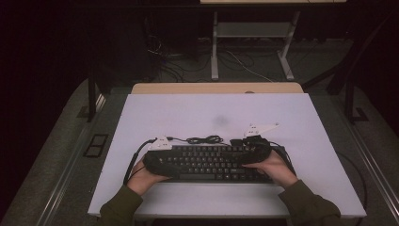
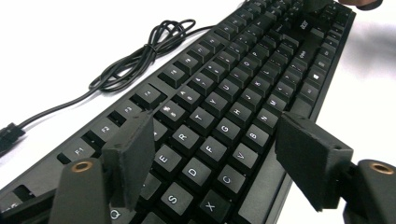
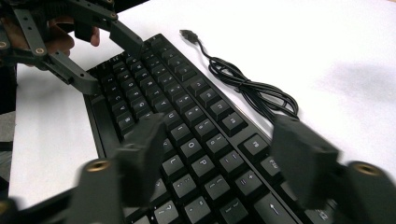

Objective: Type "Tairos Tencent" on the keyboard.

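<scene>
While both hands sit low near the front edge of the white table (image 1: 301,117), a black keyboard (image 1: 207,162) lies flat across it between them, long and rectangular with rows of matte, slightly dished square keycaps and white legends. Its thin black cable (image 1: 204,139) is bunched in a loose, glossy coil on the table just behind the keyboard, ending in a small USB plug (image 3: 187,34).

The left gripper (image 2: 215,154) is over the keyboard's left end, jaws spread wide with the Q-to-B keys between them, holding nothing. Those jaws are flat, blocky black pads with a rough, grainy face, mounted on arms with brass-coloured rivets. The right gripper (image 3: 219,154) is over the right end, also spread wide and gripping nothing; it looks a bit blurred in its own view. Whether either one touches the keys I can't tell.

From above, each gripper carries a pale three-cornered plate, and the person's olive sleeves (image 1: 310,205) come in from the bottom. The tabletop itself is smooth, plain and slightly shiny.
</scene>
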Motion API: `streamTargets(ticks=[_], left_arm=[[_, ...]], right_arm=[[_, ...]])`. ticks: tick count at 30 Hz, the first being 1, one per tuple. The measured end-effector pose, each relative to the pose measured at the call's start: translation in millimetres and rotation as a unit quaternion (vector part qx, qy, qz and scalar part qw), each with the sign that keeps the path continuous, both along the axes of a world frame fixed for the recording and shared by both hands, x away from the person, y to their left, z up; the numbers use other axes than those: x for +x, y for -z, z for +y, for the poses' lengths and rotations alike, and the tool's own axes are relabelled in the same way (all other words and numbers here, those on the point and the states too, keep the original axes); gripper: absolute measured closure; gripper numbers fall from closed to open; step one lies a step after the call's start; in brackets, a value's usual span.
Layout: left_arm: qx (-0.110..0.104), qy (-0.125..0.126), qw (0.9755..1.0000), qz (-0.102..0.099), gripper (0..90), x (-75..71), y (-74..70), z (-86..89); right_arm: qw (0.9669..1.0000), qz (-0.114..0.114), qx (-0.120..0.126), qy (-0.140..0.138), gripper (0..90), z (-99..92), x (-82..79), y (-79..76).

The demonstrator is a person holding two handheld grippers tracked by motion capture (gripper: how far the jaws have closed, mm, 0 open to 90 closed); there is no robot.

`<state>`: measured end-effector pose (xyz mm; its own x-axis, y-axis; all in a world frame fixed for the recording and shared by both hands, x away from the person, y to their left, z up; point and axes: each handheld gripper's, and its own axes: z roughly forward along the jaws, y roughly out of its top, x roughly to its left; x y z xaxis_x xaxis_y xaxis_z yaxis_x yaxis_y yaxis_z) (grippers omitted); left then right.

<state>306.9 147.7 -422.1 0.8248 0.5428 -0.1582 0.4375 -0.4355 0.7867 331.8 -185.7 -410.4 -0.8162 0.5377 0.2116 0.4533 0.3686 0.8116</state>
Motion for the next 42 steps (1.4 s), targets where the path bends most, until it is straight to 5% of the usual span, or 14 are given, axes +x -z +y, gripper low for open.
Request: streamTargets(ticks=[10,18,31,42], left_arm=[[0.001,-0.003,1.0000,-0.004,24.3,1.0,0.2,0.6],[0.002,-0.006,1.0000,-0.004,22.9,1.6,0.6,0.7],[0.002,-0.007,1.0000,-0.005,22.8,2.4,0.6,1.1],[0.000,-0.008,0.9999,-0.007,22.8,2.8,0.5,2.0]], right_arm=[[0.9999,0.000,-0.004,-0.011,71.2,-7.8,-7.4,0.4],[0.9997,0.006,-0.014,-0.019,87.6,-13.9,-12.7,1.7],[0.9991,0.020,-0.030,-0.025,89.0,-32.6,-25.0,11.4],[0.9972,0.027,-0.056,-0.041,89.0,-29.5,-31.2,21.0]])
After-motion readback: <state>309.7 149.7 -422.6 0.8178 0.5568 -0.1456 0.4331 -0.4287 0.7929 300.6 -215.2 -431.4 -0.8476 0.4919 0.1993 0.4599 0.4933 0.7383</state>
